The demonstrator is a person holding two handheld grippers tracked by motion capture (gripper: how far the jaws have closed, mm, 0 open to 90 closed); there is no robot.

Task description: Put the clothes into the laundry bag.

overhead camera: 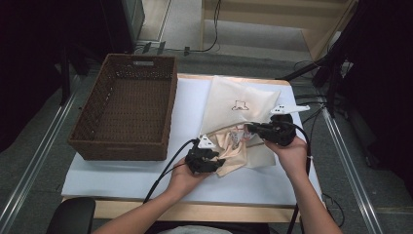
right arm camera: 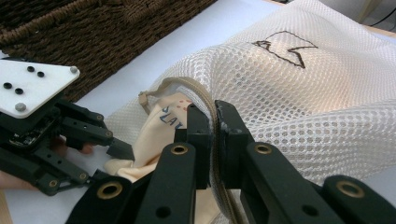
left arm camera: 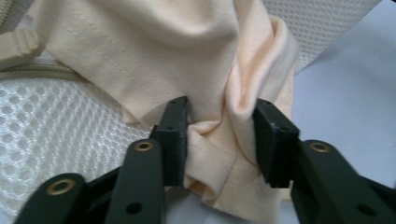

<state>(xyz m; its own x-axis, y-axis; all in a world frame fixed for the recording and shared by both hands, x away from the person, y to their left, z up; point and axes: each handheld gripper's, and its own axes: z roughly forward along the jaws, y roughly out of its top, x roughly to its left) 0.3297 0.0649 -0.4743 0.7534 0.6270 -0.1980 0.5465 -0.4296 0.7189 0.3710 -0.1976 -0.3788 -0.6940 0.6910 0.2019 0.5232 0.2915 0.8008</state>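
- The left gripper (overhead camera: 210,157), nearest the person, has a bunched fold of the peach garment (left arm camera: 205,84) between its jaws. They stand part-way open with the cloth gathered between the pads; they look to be pressing on it, though the grip seems light.
- To do this step well, I judge the left gripper should take a fuller bite of the fold before pulling, then draw the garment straight out of the opening rather than sideways, so the cloth does not snag on the zipper.
- The garment lies half out of the mesh laundry bag (right arm camera: 299,88), spilling toward the left gripper on the white bench (overhead camera: 122,175).
- Just beyond, the right gripper (right arm camera: 212,122) is clamped tight on the bag's zipper edge (right arm camera: 198,91), holding the mouth up and open. It should hold firm and steady as an anchor while the other pulls.
- The rest of the bag lies flat farther back on the bench, a small outline drawing (overhead camera: 239,105) on its face.
- Off to the left stands a brown wicker basket (overhead camera: 92,131), well apart from both grippers.
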